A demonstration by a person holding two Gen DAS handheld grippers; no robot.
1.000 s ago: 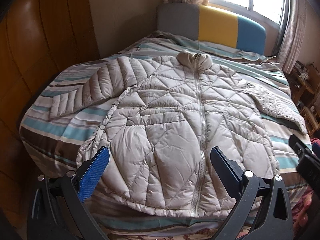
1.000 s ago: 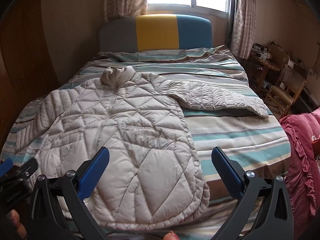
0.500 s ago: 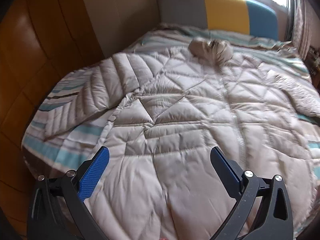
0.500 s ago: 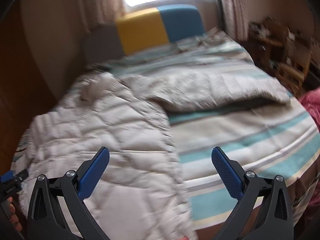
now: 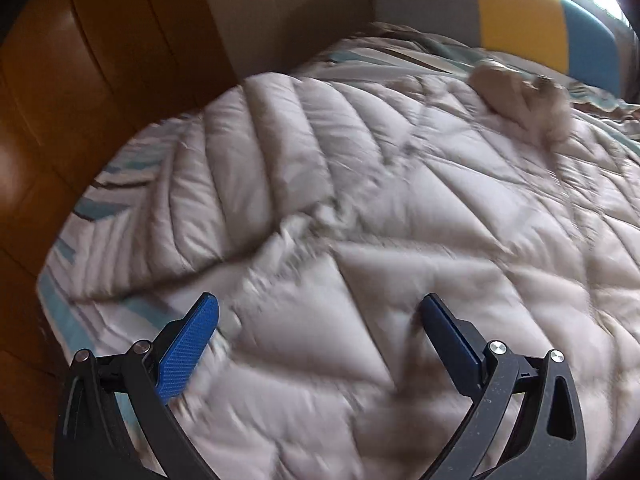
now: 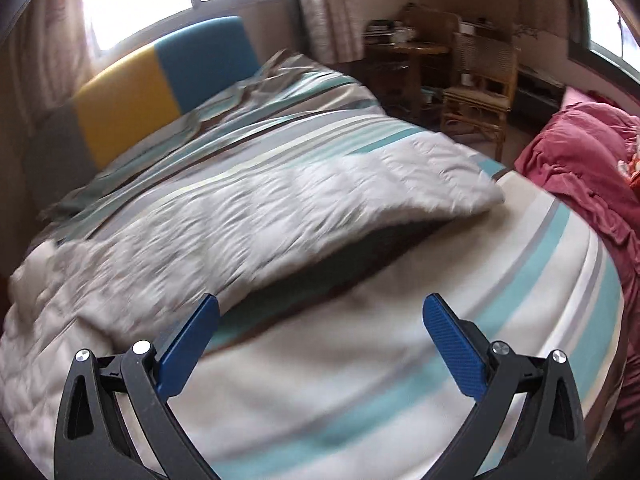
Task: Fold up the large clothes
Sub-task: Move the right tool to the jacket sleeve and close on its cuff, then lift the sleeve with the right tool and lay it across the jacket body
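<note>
A pale quilted jacket (image 5: 400, 208) lies spread flat, front up, on a bed with a striped cover (image 6: 500, 280). Its collar (image 5: 516, 88) is bunched toward the headboard (image 5: 520, 24), which has grey, yellow and blue panels. One sleeve (image 5: 224, 184) reaches out toward the wooden wall panel (image 5: 72, 92) on the left side of the bed. The other sleeve (image 6: 340, 196) stretches across the stripes toward the far edge of the bed, with its near edge raised a little so that a dark shadow shows underneath.

The left tongs (image 5: 318, 312) hang over the jacket's body near the armpit of the left sleeve. They are wide apart, with only quilted fabric seen between the blue pads and nothing pinched. Whether the tips touch the cloth cannot be told, since the view is blurred.

The right tongs (image 6: 320, 312) are also spread wide and grip nothing. Their jaws have just been closing slightly, with only bare striped cover and the sleeve's shadowed edge between them. The left finger (image 6: 192, 344) sits just beside the lower edge of that sleeve.

Past the bed, a red blanket (image 6: 588, 160) is heaped at the right, and a wicker chair (image 6: 480, 88) stands beside a small wooden table (image 6: 404, 56) under the curtain (image 6: 328, 8).
</note>
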